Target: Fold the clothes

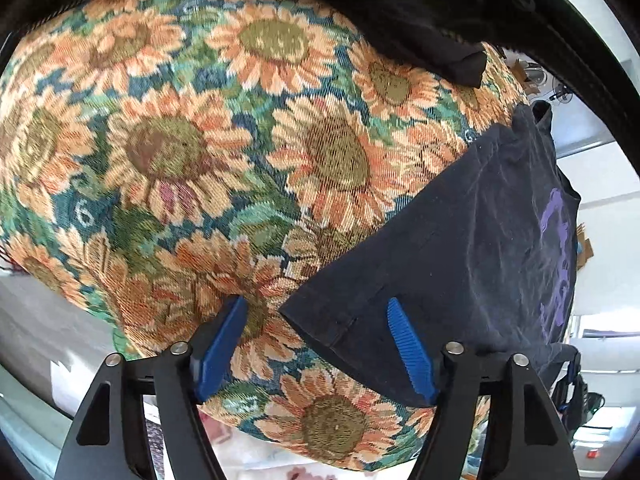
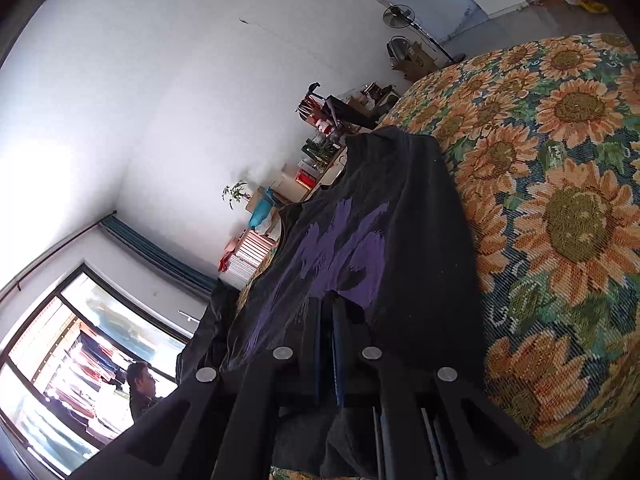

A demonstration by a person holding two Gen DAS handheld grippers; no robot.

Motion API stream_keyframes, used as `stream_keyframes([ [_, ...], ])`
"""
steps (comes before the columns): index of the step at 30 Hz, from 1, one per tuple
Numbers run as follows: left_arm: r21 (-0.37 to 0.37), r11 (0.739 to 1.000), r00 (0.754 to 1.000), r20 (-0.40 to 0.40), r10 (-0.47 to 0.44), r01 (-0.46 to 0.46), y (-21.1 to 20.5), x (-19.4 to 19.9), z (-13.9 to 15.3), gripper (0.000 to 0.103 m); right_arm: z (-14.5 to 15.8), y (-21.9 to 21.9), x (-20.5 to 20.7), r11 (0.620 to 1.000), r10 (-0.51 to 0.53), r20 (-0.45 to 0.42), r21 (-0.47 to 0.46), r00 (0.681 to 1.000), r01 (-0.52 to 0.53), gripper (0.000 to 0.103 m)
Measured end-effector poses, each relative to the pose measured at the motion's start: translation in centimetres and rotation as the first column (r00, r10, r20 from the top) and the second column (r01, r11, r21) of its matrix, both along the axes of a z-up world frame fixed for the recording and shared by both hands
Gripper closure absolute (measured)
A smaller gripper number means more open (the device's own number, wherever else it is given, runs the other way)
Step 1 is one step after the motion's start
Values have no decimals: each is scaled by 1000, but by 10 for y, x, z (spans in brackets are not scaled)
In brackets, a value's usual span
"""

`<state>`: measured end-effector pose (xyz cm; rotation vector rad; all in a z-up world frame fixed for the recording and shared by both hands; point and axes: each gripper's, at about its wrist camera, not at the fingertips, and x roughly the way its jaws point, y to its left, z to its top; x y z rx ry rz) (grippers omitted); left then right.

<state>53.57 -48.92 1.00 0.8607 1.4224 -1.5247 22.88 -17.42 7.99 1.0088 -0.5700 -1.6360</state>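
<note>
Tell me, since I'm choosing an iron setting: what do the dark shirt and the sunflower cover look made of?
Dark shirt: soft matte knit, probably cotton jersey, judging by fine creases and a stitched hem. Sunflower cover: thick woven tapestry-like cloth; coarse diagonal weave shows.

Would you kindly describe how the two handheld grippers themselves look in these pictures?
The left gripper has black angular finger frames with triangular cut-outs, round silver bolt heads, and ribbed blue pads. The right gripper has the same black frames and silver bolts, its blue pads showing as thin strips. No cables, hands or sleeves show.
</note>
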Motion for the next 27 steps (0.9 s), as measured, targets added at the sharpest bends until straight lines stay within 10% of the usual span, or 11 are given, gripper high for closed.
stream_keyframes([
  [4, 23, 1000, 998, -58, 11, -10, 5, -3, 1, 95, 4, 4, 3, 1000, -5, -17, 9, 1000, 5, 97],
  [18, -370, 929, 983, -170, -74, 6, -57, -74, 144, 95, 47, -3, -22, 998, -53, -101, -27, 993, 51, 98],
  [27, -339, 936, 991, -59, -118, 91, -143, -205, 109, 95, 26, -11, -74, 978, -163, -73, 122, 984, 171, 98],
])
